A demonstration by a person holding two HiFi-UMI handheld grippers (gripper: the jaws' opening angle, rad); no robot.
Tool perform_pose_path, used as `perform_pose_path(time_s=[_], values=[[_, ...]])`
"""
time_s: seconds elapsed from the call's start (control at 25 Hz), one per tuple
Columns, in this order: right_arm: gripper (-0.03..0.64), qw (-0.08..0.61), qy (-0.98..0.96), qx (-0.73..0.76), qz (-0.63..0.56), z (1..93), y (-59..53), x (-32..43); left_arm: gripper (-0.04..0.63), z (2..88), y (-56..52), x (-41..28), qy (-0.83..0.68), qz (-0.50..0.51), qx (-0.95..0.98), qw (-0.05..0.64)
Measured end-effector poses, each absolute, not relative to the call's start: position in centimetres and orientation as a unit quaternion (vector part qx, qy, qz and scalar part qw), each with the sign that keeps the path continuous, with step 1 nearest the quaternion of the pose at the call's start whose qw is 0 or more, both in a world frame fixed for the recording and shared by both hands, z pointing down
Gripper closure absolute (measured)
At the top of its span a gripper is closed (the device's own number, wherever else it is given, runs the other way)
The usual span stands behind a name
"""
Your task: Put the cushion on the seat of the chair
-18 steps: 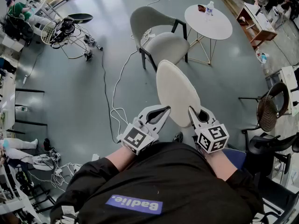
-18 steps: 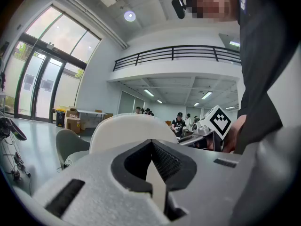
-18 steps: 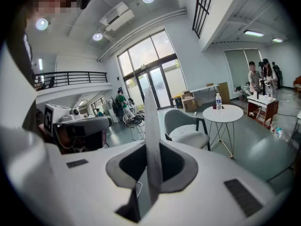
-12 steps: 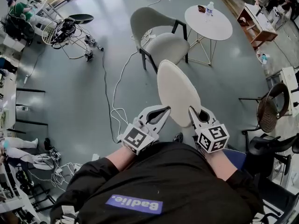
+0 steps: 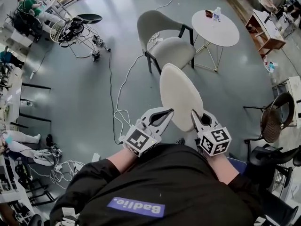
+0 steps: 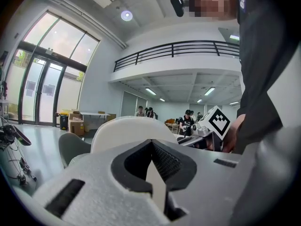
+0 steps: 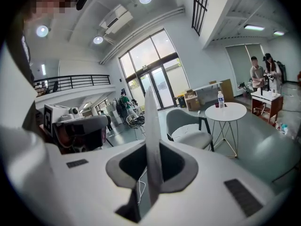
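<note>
The left gripper (image 5: 162,117) and right gripper (image 5: 199,121) are each clamped on the near edge of the thin, off-white, rounded oval cushion (image 5: 179,95). They hold it in the air, with its far tip near the front edge of the grey padded, black-legged chair (image 5: 171,48). Grey floor (image 5: 84,102) spreads wide to the left, crossed by a white cable (image 5: 117,91), and a round white table (image 5: 216,29) stands just right of the chair.
</note>
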State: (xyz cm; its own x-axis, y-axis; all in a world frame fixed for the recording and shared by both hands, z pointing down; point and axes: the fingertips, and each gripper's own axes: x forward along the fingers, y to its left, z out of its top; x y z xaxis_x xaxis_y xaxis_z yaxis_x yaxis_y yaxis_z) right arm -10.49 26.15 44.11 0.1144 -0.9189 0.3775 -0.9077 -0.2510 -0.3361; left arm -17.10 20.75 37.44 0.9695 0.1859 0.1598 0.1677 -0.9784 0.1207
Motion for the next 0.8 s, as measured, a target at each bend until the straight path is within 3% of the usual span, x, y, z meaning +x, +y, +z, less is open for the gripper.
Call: perform_pose_path(time_s=[0.44,0.8], values=[[0.554,0.017,0.627,-0.730,-0.272,46.2,26.0,-6.7,0.580,38.5,20.6,-15.1,0.048,0.094,0.993,0.048],[0.554,-0.003,0.603,-0.746,-0.282,47.2,21.2,-1.0,0.580,39.3,13.4,-9.9,0.051,0.068,0.995,0.061]])
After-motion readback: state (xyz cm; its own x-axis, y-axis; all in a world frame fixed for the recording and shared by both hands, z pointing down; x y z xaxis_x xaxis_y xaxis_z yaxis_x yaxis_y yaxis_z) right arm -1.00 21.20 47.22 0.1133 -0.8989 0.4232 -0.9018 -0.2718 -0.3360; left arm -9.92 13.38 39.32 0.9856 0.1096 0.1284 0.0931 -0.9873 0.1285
